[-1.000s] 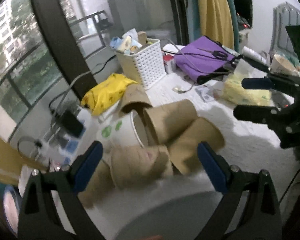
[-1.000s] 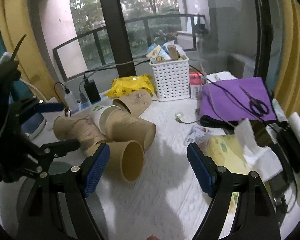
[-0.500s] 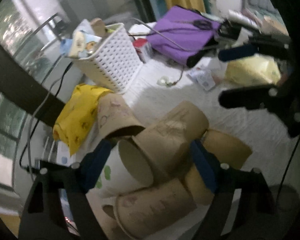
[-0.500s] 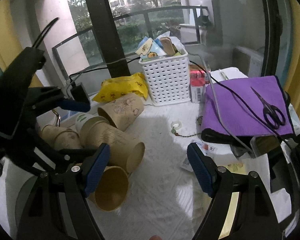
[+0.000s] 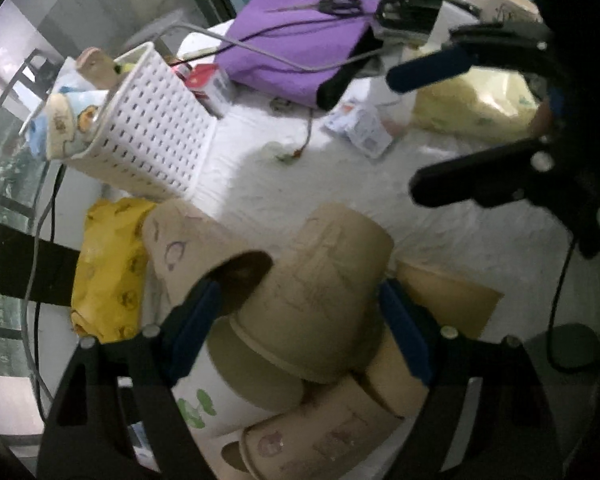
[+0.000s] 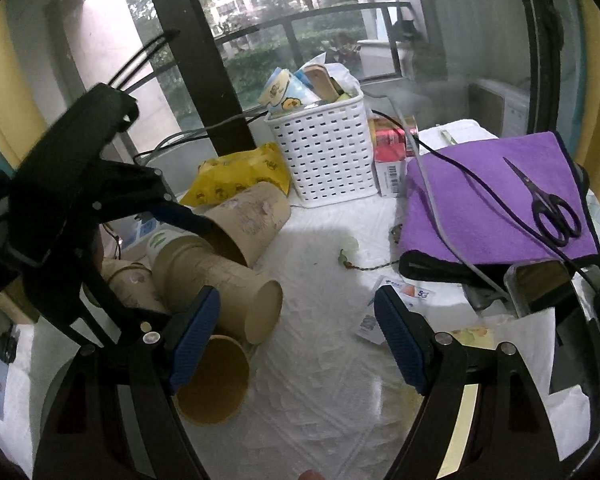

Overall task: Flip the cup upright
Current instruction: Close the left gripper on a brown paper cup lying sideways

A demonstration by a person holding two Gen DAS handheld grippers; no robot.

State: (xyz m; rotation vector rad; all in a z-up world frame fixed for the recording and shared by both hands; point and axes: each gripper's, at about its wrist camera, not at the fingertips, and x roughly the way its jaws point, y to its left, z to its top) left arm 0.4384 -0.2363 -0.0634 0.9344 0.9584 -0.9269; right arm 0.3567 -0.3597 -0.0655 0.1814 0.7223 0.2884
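Several paper cups lie on their sides in a heap near the left edge of the table (image 6: 320,420), which is covered in white cloth.

Item: brown cup (image 5: 312,300) (image 6: 220,284), topmost of the heap, on its side, base toward the table's middle, rim toward the left gripper's camera. It sits between the blue pads of the left gripper (image 5: 300,328); the fingers stand spread about as wide as the cup. Whether the pads touch its wall cannot be told, as that view is blurred.

Item: second brown cup (image 5: 188,248) (image 6: 248,220), on its side behind the first, open mouth facing the heap, touching the yellow packet (image 5: 108,272) (image 6: 240,172).

Item: white cup with green print (image 5: 204,396), on its side under the first cup, mostly hidden.

Item: brown cup (image 6: 214,380), on its side nearest the front edge, mouth toward the right gripper's camera, just behind that gripper's left pad.

Item: brown cup with pink print (image 5: 320,436), on its side at the bottom of the heap.

Item: right gripper (image 6: 298,344), fingers wide apart, nothing between them, over bare cloth beside the heap.

Item: white lattice basket (image 5: 148,136) (image 6: 328,156), full of packets, toward the far edge, just beside the yellow packet.

Item: purple cloth (image 5: 300,36) (image 6: 492,200), toward the right edge, with black scissors (image 6: 548,208) and cables lying on it.

Item: red and white carton (image 6: 392,156), between the basket and the purple cloth.
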